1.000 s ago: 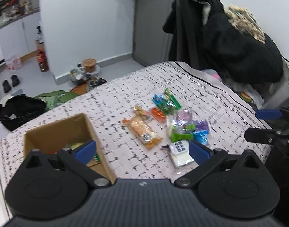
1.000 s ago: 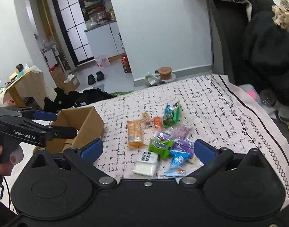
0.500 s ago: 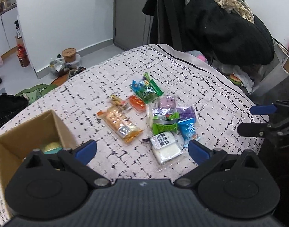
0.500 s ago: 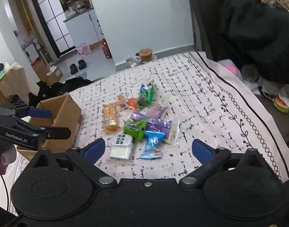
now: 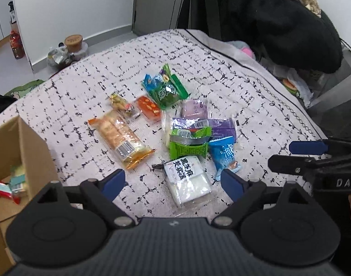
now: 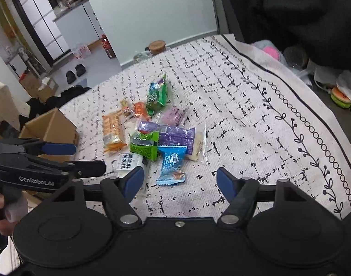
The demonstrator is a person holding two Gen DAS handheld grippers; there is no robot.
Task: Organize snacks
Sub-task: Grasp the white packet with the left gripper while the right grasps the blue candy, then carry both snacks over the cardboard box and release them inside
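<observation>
Several snack packets lie in a pile on the patterned tablecloth (image 5: 221,69). My left gripper (image 5: 172,183) hovers low over a white packet (image 5: 189,179) with black print. Its jaws are closing, and the packet lies between the pads without touching them. My right gripper (image 6: 180,181) hangs just short of a blue packet (image 6: 172,163). Its jaws are closing too, with nothing between them. Beyond lie a green packet (image 5: 189,145), a purple one (image 6: 175,135) and an orange cracker pack (image 5: 122,140). The cardboard box (image 5: 26,151), with a few packets inside, stands at the left.
A heap of black clothes (image 5: 278,23) sits behind the table's far right corner. A cork-lidded jar (image 5: 73,43) and clutter stand on the floor beyond the far edge. A person's hand (image 6: 5,207) holds the left gripper's handle. The cloth's bordered right side (image 6: 290,126) is bare.
Both grippers have sunk toward the snack pile and tilted down. The jaws of each stand narrower than before, the right more so. The box has slid to the left edge of the left view.
</observation>
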